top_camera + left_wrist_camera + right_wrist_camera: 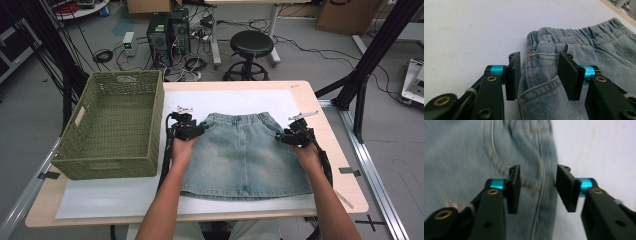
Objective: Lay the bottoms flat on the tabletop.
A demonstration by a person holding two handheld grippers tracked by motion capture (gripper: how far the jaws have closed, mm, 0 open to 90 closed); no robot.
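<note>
1. The wooden bench (327,145) carries a white sheet (240,100) that gives a smooth, clean working surface. Bare sheet runs beyond the waistband and along the near edge, so there is room to draw cloth in either direction.
2. The olive-green woven basket (112,127) stands at the left end of the bench, empty and open-topped, just beside the left hand; I judge it the likely place for the garment once folded. Its tall wall limits sideways swings on that side.
3. The light-blue denim skirt (245,155) lies flat and centred on the sheet, elastic waistband away from the person, hem near the front edge, spread so both side seams are reachable.
4. The left gripper (539,75) straddles the skirt's left hip pocket edge, jaws parted, pads not pressing the denim.
5. The right gripper (537,188) hangs over the right side seam, jaws likewise released, nothing clamped; white sheet lies just outside it.
</note>
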